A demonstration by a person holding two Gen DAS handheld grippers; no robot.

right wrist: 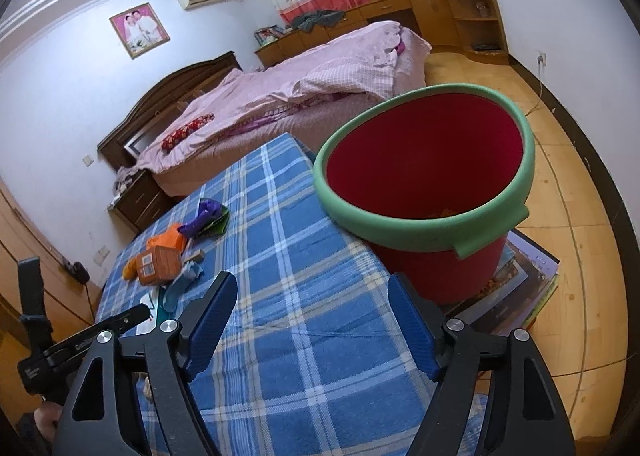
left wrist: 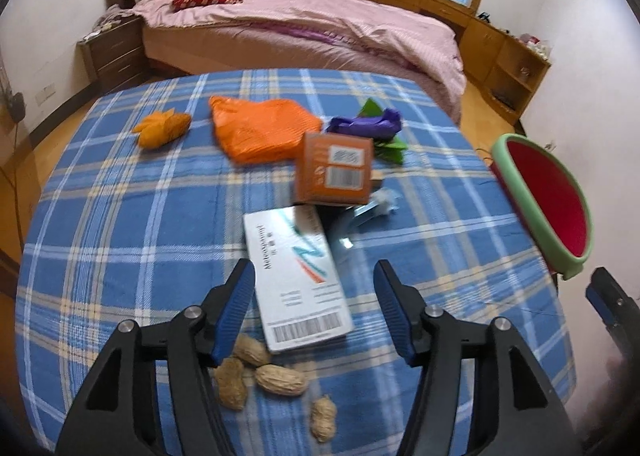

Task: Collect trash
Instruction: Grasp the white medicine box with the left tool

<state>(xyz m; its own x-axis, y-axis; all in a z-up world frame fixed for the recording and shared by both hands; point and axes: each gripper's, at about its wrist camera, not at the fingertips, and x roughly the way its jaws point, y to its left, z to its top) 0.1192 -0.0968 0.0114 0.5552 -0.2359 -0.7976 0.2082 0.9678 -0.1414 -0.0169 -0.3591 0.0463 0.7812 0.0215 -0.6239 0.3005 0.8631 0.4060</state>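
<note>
Two grippers hang over a table covered with a blue checked cloth [left wrist: 120, 192]. The left gripper [left wrist: 316, 312] points down at a white box [left wrist: 296, 276], its jaws apart on either side of the box's near end, the blue pads [left wrist: 236, 308] not pressing on it. Nothing is held. Four peanuts [left wrist: 280, 378] lie on the cloth just this side of the white box, partly under the left finger.

Beyond the white box stands an orange box [left wrist: 334, 168] with barcode labels, touching or nearly touching its far end; a bit of clear and silver wrapping [left wrist: 368, 212] lies just right of the white box. Further beyond are an orange plastic bag [left wrist: 260, 128], a purple wrapper [left wrist: 368, 124] on a green one [left wrist: 390, 148], and, well left of the white box, an orange peel [left wrist: 162, 128].

The right gripper [right wrist: 312, 324] stands wide and empty over bare cloth, right of the white box. A red bucket [right wrist: 436, 256] with a green rim [right wrist: 344, 212] stands off the table's right edge on a stack of books [right wrist: 516, 288].
</note>
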